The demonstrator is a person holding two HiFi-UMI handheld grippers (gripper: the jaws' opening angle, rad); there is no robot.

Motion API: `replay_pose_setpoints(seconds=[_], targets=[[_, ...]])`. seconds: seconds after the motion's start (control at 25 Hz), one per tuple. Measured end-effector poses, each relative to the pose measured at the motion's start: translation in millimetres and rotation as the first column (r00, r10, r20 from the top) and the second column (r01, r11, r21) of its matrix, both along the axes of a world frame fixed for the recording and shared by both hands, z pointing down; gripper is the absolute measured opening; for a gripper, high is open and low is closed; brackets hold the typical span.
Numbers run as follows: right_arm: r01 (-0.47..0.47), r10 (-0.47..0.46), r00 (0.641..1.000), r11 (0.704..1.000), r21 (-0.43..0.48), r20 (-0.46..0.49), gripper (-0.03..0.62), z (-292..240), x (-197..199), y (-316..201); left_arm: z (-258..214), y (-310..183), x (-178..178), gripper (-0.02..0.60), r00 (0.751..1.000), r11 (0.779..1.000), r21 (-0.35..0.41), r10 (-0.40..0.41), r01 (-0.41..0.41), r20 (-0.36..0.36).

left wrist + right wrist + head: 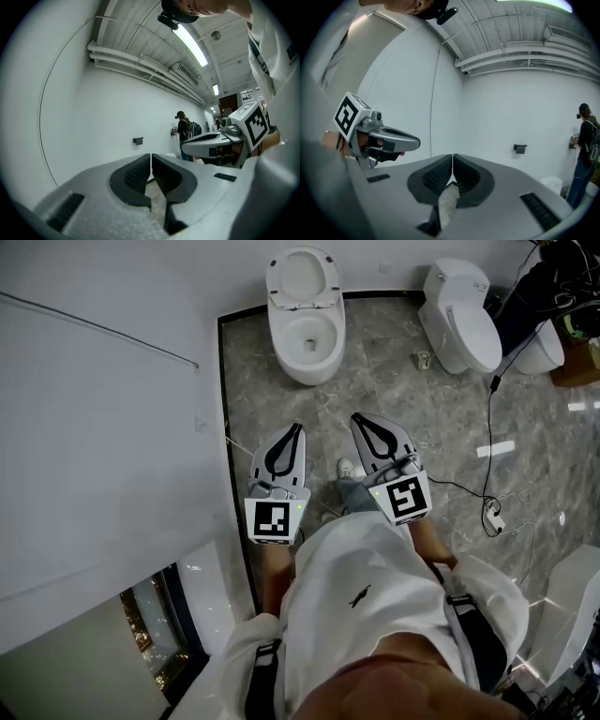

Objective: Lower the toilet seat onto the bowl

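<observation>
Square marker [272, 519] on left tongs [298, 427]

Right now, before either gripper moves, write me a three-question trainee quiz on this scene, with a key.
1. True or false: the seat of the toilet by the wall stands raised off its bowl.
2. The left gripper and the right gripper are: A) both shut and empty; B) both open; C) both shut on the seat.
3. Fill in: the second toilet, at the head view's right, has its lid ___.
Key: 1 true; 2 A; 3 closed.
</observation>
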State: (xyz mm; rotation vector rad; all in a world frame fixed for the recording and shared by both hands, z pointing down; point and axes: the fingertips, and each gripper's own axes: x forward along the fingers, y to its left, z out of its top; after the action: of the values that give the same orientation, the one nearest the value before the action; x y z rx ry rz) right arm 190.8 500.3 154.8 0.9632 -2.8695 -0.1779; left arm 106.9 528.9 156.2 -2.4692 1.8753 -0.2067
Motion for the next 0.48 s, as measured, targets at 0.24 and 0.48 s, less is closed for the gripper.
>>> replay_pose_setpoints(seconds=[0.24,0.48], targets=[[0.014,-0.014,1.0,1.0,-0.015,0.003,0.031,4,-7,-48,6,-51,-6,0.034,0.999,1.0,-0.015,0.003,-0.003,0.032],[0.046,-0.045,0.999,0.999,-0.016,0.007,0.031,-2,-2,-105,0,-106,0,0.034,0.999,0.999,-0.023,-0.027,0.028,0.034]])
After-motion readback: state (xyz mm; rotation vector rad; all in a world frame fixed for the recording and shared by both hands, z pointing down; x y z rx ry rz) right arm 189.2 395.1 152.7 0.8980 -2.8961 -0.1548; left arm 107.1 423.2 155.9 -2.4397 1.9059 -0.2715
